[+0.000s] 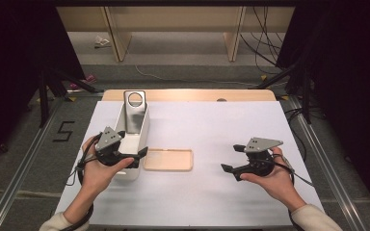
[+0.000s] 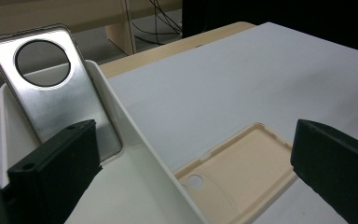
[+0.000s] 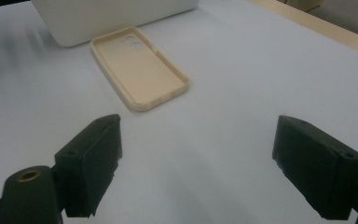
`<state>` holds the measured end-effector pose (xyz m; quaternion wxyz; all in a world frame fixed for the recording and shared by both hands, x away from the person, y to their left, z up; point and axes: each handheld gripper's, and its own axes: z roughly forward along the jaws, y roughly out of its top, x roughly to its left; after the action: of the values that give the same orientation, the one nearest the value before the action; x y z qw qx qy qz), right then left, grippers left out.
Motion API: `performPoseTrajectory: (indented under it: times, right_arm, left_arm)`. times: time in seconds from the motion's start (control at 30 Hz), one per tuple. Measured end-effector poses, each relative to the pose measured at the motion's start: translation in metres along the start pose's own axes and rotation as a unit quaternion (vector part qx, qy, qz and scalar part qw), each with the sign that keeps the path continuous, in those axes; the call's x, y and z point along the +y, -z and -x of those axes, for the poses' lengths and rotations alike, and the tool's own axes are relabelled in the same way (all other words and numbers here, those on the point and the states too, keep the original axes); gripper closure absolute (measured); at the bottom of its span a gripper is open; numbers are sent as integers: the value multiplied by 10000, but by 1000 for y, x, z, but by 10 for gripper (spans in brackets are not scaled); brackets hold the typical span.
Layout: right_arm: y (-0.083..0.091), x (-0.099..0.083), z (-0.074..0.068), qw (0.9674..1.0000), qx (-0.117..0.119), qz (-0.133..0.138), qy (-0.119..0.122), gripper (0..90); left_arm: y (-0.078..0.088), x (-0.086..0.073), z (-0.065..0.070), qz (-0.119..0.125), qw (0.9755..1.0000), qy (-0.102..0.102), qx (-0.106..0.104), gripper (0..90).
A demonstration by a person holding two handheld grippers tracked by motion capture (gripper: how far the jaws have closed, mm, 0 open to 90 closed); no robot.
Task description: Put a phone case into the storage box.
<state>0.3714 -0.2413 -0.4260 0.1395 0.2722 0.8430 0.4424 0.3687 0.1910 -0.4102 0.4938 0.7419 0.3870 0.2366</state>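
Note:
A beige phone case (image 1: pixel 168 160) (image 2: pixel 235 173) (image 3: pixel 139 66) lies open side up on the white table, just right of a white bin (image 1: pixel 133 137) (image 2: pixel 140 154) (image 3: pixel 112 18). A silver phone case (image 1: pixel 135 111) (image 2: pixel 56 84) with a round camera hole leans upright inside the bin's far end. My left gripper (image 1: pixel 134 153) (image 2: pixel 196 172) hovers open over the bin's near end, one jaw above the bin and the other toward the beige case. My right gripper (image 1: pixel 233 159) (image 3: pixel 198 163) is open over bare table to the right, nothing between its jaws.
The white sheet (image 1: pixel 221 125) covers the table top, with a wooden strip (image 1: pixel 188 95) along the far edge. Metal rails (image 1: pixel 327 159) run along both sides. Cables (image 1: pixel 265 43) and wooden furniture legs stand on the floor beyond.

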Motion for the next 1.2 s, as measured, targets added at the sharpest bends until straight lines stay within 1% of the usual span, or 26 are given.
performPoseTrajectory:
  times: [0.13, 0.23, 0.33, 0.4, 0.57, 0.67, 0.77, 0.9, 1.0, 1.07, 1.1, 1.2]
  right_arm:
    - [1, 1, 0, 10000, -10, 31, -4, 166]
    - [0, 1, 1, 10000, -21, 14, -10, 167]
    - [1, 0, 1, 10000, -22, 20, -11, 167]
    - [1, 0, 0, 10000, -14, 28, -7, 167]
    - [2, 0, -1, 10000, 3, 32, 1, 173]
    - [0, 2, -2, 10000, 44, 27, 26, 197]
    - [-7, 5, -4, 9999, 151, 14, 46, 236]
    - [-19, 16, -7, 9992, 337, -54, 191, 351]
    - [-32, 26, -9, 9981, 491, -172, 335, 493]
    - [-40, 32, -11, 9970, 652, -243, 339, 558]
    - [-46, 36, -12, 9963, 692, -336, 393, 581]
    - [-56, 42, -15, 9954, 695, -465, 464, 680]
  left_arm:
    - [0, 3, 1, 45, 10000, -21, -1, 7]
    - [0, 4, 2, 97, 10000, -10, 4, 29]
    - [1, 5, 4, 117, 9999, -15, 85, 63]
    - [1, 7, 4, 141, 9998, -6, 126, 69]
    - [4, 8, 6, 196, 9997, -8, 175, 112]
    - [5, 8, 6, 228, 9995, 29, 198, 136]
    - [4, 7, 8, 186, 9997, 2, 157, 143]
    - [3, 5, 10, 174, 9997, -16, 147, 150]
    - [4, 3, 12, 184, 9997, -13, 145, 165]
    - [4, 2, 13, 161, 9998, -10, 133, 176]
    - [4, 2, 14, 161, 9998, -6, 130, 182]
    - [3, 3, 18, 176, 9998, -57, 93, 213]
